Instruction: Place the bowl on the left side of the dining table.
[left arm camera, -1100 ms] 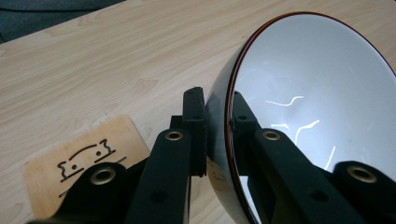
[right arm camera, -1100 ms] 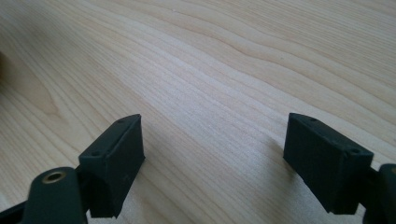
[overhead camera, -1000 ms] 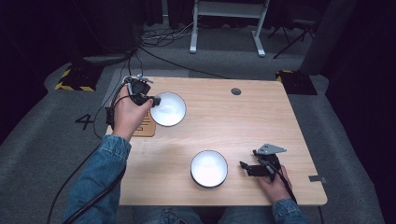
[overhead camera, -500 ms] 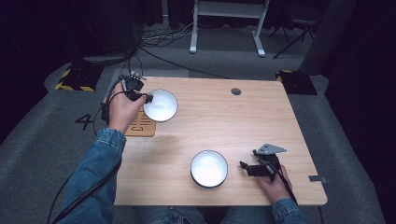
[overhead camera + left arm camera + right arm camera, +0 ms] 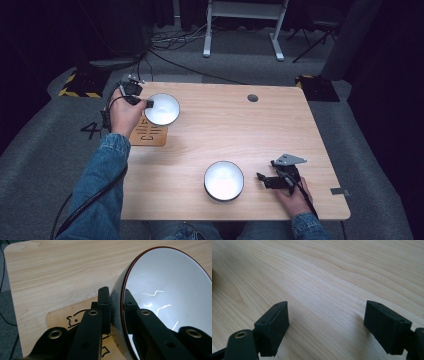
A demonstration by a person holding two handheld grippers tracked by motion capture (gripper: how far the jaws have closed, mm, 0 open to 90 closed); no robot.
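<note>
A white bowl with a dark rim (image 5: 161,109) is at the far left of the table, and my left gripper (image 5: 146,104) is shut on its near-left rim. In the left gripper view, one jaw is outside the bowl (image 5: 170,302) and one inside, with the left gripper (image 5: 117,300) pinching the rim over a wooden coaster (image 5: 75,317). A second white bowl (image 5: 223,180) sits near the front edge. My right gripper (image 5: 262,178) rests just right of it, open. The right gripper (image 5: 327,322) has bare wood between its jaws.
The wooden coaster (image 5: 148,134) with cut-out letters lies on the light wood table (image 5: 260,135), just in front of the held bowl. A dark cable hole (image 5: 252,98) is at the far right. Cables trail off the table's left side.
My left gripper has carried its bowl leftward and slightly farther away, to the coaster's far edge. The right gripper and the front bowl have not moved.
</note>
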